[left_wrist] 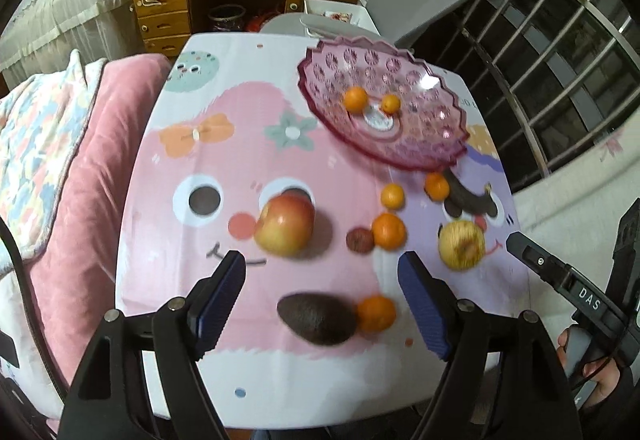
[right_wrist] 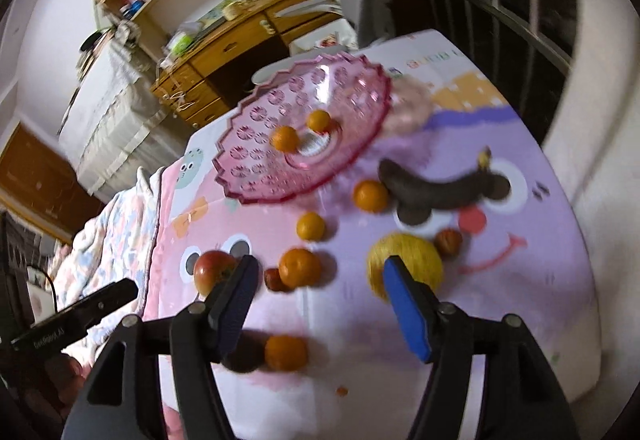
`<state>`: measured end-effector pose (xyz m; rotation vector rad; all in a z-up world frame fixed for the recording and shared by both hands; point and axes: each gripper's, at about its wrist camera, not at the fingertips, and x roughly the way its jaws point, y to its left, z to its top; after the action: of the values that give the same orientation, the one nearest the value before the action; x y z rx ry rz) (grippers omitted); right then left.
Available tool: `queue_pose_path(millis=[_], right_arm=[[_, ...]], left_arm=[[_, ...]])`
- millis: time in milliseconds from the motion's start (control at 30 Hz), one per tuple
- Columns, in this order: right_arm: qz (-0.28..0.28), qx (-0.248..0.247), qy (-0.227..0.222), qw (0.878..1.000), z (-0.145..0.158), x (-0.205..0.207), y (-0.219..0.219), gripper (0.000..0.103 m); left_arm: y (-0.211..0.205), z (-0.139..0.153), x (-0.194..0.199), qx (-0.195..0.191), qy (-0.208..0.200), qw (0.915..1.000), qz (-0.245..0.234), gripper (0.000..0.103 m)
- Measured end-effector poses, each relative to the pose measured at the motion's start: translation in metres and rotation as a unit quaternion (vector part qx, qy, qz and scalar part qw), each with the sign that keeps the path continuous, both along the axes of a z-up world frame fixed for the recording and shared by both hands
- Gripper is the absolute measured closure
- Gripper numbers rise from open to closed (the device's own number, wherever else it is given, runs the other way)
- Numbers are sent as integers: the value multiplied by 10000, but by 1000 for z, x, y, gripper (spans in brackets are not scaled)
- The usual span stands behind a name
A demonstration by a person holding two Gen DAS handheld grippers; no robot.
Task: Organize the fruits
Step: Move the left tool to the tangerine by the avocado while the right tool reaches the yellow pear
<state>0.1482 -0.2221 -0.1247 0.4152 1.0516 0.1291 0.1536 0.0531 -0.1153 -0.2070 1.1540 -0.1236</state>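
I've got both claws up over the table now, and the pink glass dish (left_wrist: 384, 108) is my landmark at the far side of the cartoon tablecloth (left_wrist: 248, 144). Two small oranges (left_wrist: 355, 98) sit inside the dish near its centre, close together. My left gripper (left_wrist: 322, 294) is spread wide and holds nothing; between its blue pads I see a dark avocado (left_wrist: 317, 318) touching an orange (left_wrist: 376, 313), both well on the near side of the dish. The red apple (left_wrist: 285, 225) lies nearer the dish than those two, out to the left. My right gripper (right_wrist: 316, 304) is also spread, empty, with the yellow apple (right_wrist: 406, 265) just behind its right pad. A blackened banana (right_wrist: 436, 188) lies just beside the dish's near rim, an orange (right_wrist: 371, 195) touching its end. More oranges are scattered between the dish and the claws, one (right_wrist: 300, 268) next to a small reddish fruit (right_wrist: 273, 278). The picture's a bit blurred.
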Motion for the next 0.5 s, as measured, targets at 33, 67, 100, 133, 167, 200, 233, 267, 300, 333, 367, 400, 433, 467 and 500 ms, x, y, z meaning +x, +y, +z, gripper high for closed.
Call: queue_pose_path(millis=[33, 67, 100, 133, 167, 200, 233, 267, 300, 333, 367, 400, 433, 467, 500], right_arm=[[-71, 28, 47, 10000, -2, -6, -1, 36], [-152, 66, 110, 9998, -5, -12, -2, 35], [-236, 108, 182, 9995, -8, -17, -2, 35], [-300, 152, 237, 9992, -10, -22, -3, 34], [-374, 218, 303, 9986, -12, -27, -4, 34], [-468, 290, 383, 9977, -15, -32, -5, 34], [-546, 333, 448, 9969, -18, -35, -7, 33], [-656, 343, 534, 9958, -20, -38, -9, 31], [-741, 355, 580, 9949, -22, -41, -11, 30], [-824, 388, 625, 9939, -24, -42, -12, 29], [-900, 421, 683, 9927, -27, -43, -14, 28], [-968, 448, 745, 9915, -29, -44, -16, 27], [-1036, 474, 814, 9902, -32, -43, -18, 27], [-1093, 507, 883, 9888, -34, -43, -20, 27], [-1127, 556, 942, 9876, -37, -42, -22, 27]], left_arm=[[1, -2, -5, -17, 27, 10000, -31, 24], [1, -3, -10, -31, 55, 10000, -60, 22], [2, -5, -15, -53, 83, 9999, -92, 22], [2, -7, -19, -74, 108, 9998, -123, 21], [3, -8, -23, -84, 134, 9998, -144, 21], [3, -10, -27, -91, 164, 9997, -164, 21], [3, -12, -31, -109, 199, 9996, -183, 20], [3, -13, -34, -120, 232, 9995, -193, 20], [3, -15, -37, -121, 258, 9994, -208, 19], [3, -16, -40, -114, 294, 9992, -235, 18], [2, -17, -42, -112, 318, 9991, -256, 17], [1, -19, -44, -117, 355, 9989, -276, 16], [1, -20, -45, -124, 396, 9987, -287, 15], [0, -22, -47, -138, 443, 9985, -292, 14], [-2, -24, -48, -153, 496, 9982, -285, 14]])
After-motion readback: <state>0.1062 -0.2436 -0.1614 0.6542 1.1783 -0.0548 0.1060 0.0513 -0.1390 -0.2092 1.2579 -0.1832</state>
